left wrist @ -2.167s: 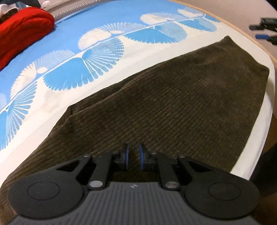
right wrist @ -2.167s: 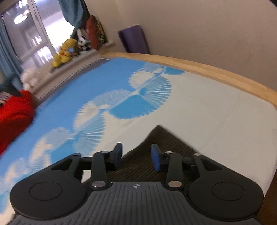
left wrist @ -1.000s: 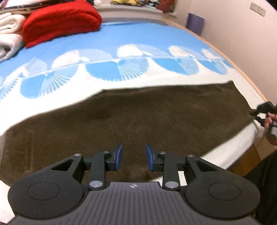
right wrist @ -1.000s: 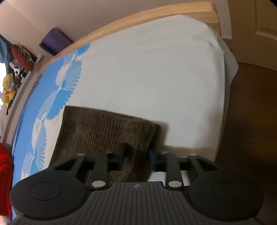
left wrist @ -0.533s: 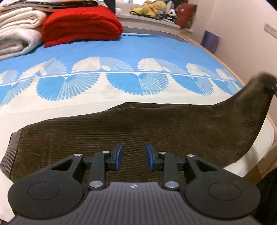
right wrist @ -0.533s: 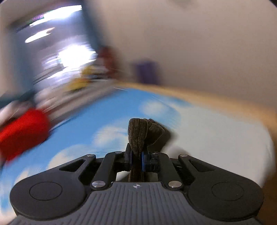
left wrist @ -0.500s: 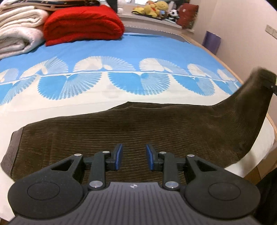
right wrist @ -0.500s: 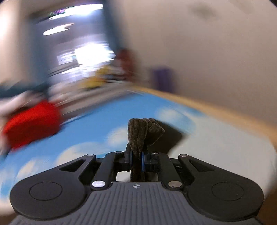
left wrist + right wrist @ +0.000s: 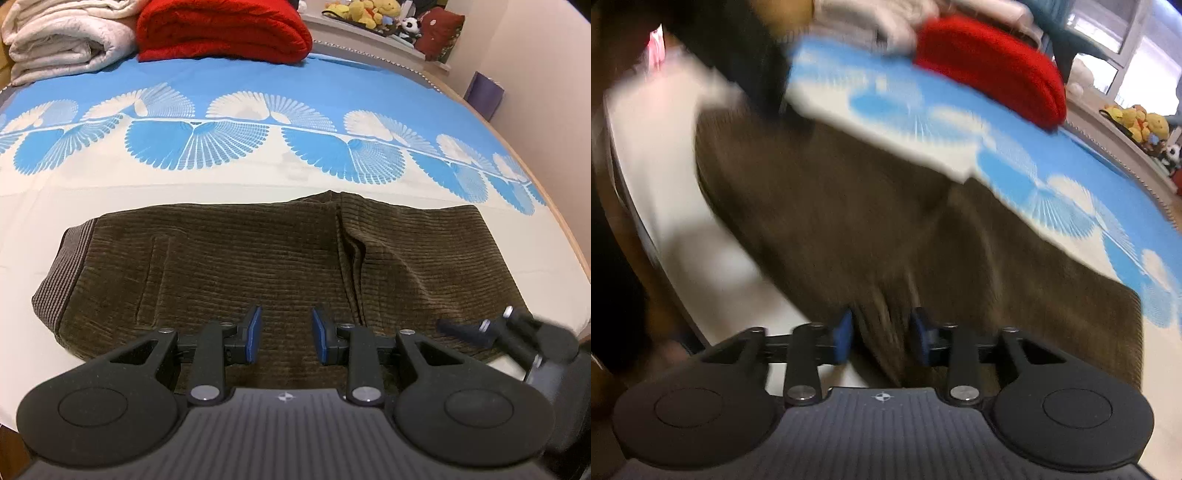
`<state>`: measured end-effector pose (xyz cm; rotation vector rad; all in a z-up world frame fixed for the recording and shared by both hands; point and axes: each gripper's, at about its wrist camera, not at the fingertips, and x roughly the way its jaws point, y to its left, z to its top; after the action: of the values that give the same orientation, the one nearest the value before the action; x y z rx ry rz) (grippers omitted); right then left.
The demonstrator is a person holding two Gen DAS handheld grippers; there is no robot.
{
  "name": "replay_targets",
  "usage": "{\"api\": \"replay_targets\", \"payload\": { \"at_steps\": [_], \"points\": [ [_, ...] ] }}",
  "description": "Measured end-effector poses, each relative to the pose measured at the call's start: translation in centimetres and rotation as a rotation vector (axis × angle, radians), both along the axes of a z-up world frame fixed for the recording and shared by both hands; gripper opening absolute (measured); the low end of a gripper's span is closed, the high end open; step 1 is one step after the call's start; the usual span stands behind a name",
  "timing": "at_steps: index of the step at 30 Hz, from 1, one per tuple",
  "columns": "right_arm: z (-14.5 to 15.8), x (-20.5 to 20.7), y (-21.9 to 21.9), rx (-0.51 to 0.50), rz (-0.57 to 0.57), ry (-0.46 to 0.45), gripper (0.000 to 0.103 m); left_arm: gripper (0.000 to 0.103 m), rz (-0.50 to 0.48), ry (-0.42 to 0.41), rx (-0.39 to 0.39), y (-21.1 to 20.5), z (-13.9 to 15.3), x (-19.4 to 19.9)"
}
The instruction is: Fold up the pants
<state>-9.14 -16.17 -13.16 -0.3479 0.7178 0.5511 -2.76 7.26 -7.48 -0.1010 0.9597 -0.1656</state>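
The brown corduroy pants (image 9: 258, 254) lie on the bed, folded over so the leg end lies on the upper part, with the grey waistband (image 9: 61, 273) at the left. My left gripper (image 9: 284, 336) is open and empty just above the near edge of the pants. The right gripper shows at the right of the left wrist view (image 9: 476, 328), low over the pants' near right corner. In the blurred right wrist view my right gripper (image 9: 881, 332) is open over the pants (image 9: 849, 221), with a ridge of cloth between the pads; it does not grip.
The bed has a blue and white fan-pattern cover (image 9: 236, 99). A red blanket (image 9: 221, 29) and a white blanket (image 9: 62, 37) are stacked at the far side. Stuffed toys (image 9: 373, 11) sit on a ledge. The wooden bed edge (image 9: 554, 206) runs along the right.
My right gripper carried the leg end over to the left, laid it on the pants and opened. The pants now lie folded in half. My left gripper stayed open.
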Motion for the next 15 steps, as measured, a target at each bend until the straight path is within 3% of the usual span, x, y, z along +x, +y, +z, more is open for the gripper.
{"api": "replay_targets", "payload": {
  "at_steps": [7, 11, 13, 15],
  "points": [
    [-1.8, 2.6, -0.8, 0.048, -0.097, 0.086, 0.054, 0.033, 0.007, 0.025, 0.025, -0.1, -0.6, -0.2],
    [-3.2, 2.1, 0.8, -0.010, 0.043, 0.139, 0.053, 0.033, -0.012, 0.016, 0.039, -1.0, -0.6, 0.0],
    [-3.4, 0.7, 1.6, -0.076, 0.129, 0.107, 0.055, 0.033, -0.014, 0.016, 0.036, -1.3, -0.6, 0.2],
    [-2.7, 0.2, 0.9, -0.058, 0.143, 0.105, 0.055, 0.033, -0.012, 0.019, 0.029, -1.6, -0.9, 0.5]
  ]
}}
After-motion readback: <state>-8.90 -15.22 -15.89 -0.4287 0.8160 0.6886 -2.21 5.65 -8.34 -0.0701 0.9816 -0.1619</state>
